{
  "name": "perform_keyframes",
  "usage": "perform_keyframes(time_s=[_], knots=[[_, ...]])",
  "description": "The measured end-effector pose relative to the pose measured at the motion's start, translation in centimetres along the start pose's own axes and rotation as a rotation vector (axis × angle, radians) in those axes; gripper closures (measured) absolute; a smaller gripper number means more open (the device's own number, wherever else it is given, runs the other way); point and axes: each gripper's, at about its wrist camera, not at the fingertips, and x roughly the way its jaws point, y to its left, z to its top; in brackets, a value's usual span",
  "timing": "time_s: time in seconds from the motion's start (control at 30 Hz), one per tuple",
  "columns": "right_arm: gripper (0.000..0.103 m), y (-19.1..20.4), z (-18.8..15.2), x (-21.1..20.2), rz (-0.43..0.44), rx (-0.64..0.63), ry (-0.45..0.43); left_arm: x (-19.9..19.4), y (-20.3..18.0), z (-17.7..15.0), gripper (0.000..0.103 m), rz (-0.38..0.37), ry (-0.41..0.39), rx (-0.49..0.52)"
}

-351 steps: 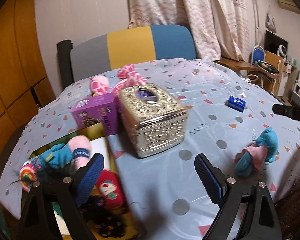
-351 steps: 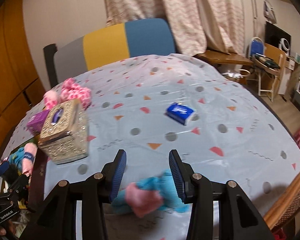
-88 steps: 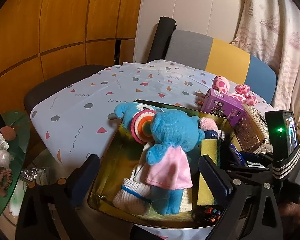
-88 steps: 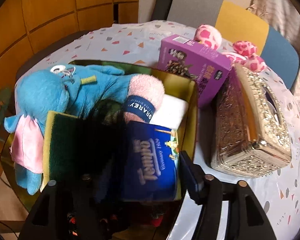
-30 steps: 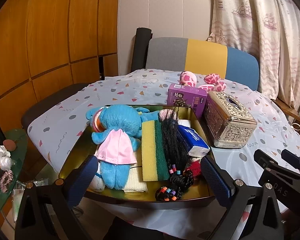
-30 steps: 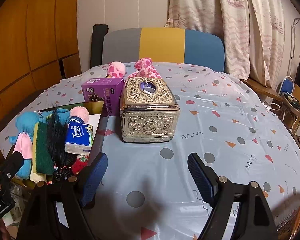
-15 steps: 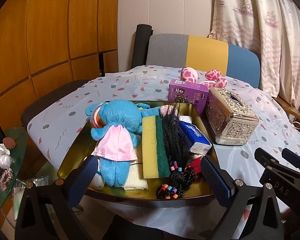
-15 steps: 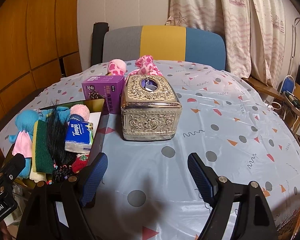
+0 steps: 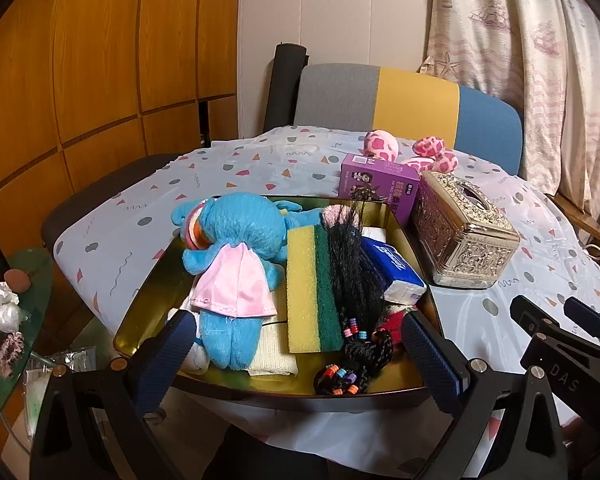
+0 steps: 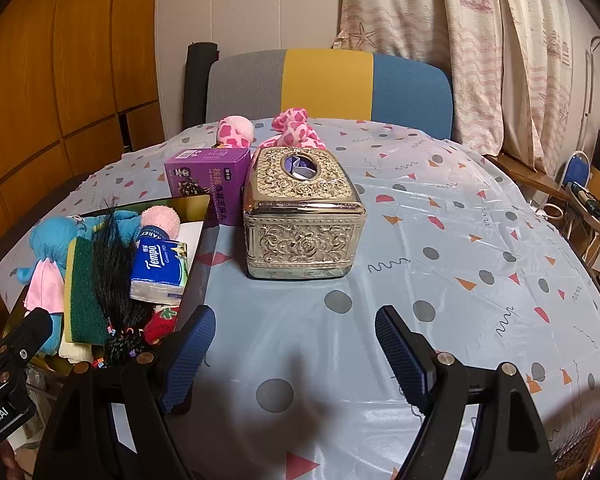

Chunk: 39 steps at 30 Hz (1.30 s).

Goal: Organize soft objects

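Left wrist view: left gripper (image 9: 300,344) spread wide, nothing between the blue pads, hovering at the near rim of the gold tray (image 9: 148,304). In the tray, side by side: blue plush toy (image 9: 236,240) in a pink dress lying at the left, yellow-and-green sponge (image 9: 310,284) just beside it, black braided hairpiece (image 9: 356,280) with coloured beads next, blue tissue pack (image 9: 392,268) at the right edge. Cream cloth (image 9: 274,356) under the plush's legs. Behind the tray, a purple box (image 9: 376,186) touching an ornate gold tissue box (image 9: 464,232); pink spotted plush (image 9: 412,152) farther back, near the grey, yellow and blue chair back (image 9: 404,100).

Right wrist view: right gripper (image 10: 292,352) equally wide apart and holding nothing, over the patterned tablecloth (image 10: 440,240), tray off to its left, gold tissue box straight ahead.
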Motion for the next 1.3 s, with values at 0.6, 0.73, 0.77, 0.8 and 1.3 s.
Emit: perform_keyframes(time_s=[0.6, 0.73, 0.77, 0.8, 1.3], knots=[[0.019, -0.09, -0.11, 0.06, 0.003, 0.004, 0.007, 0.00, 0.06, -0.06, 0.000, 0.002, 0.006, -0.002], [0.019, -0.11, -0.12, 0.04, 0.002, 0.005, 0.008, -0.03, 0.06, -0.06, 0.000, 0.003, 0.006, -0.001], [0.019, -0.12, -0.11, 0.05, 0.003, 0.004, 0.008, -0.04, 0.06, -0.06, 0.000, 0.004, 0.006, -0.001], [0.019, -0.13, -0.13, 0.04, 0.003, 0.004, 0.008, -0.03, 0.07, -0.06, 0.000, 0.004, 0.006, -0.001], [0.019, -0.10, -0.36, 0.23, 0.001, 0.005, 0.017, -0.03, 0.21, -0.11, 0.002, 0.016, 0.005, 0.005]])
